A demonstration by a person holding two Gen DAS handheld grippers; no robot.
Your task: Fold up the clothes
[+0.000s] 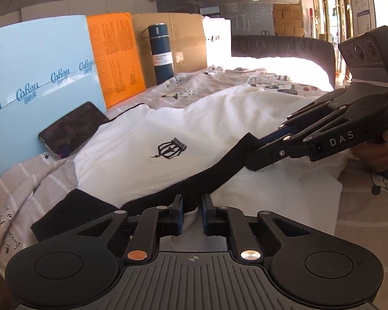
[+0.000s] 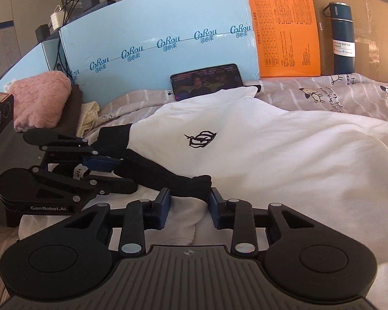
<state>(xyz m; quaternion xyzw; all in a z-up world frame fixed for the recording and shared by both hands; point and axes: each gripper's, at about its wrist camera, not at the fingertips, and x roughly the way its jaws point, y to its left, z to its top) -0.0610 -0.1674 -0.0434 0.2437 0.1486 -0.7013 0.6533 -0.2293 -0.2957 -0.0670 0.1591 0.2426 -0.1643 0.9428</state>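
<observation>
- White T-shirt with black trim lies spread and rumpled across the bed, chest up, over a grey striped sheet printed with cartoon dogs.
- A small black crown-like emblem sits on the chest; the fabric bunches into soft ridges toward the right.
- Its black sleeve stretches as a dark band across the white cloth, running between the two tools.
- Left hand-held gripper: its blue pads are pinched on the black sleeve band, with white fabric beneath.
- Right hand-held gripper: fingers stand apart on either side of the sleeve's black tip, not visibly pressing it.
- Behind the shirt, a phone with a lit screen leans on a light blue carton.
- A dark blue vacuum bottle stands by the cardboard.
</observation>
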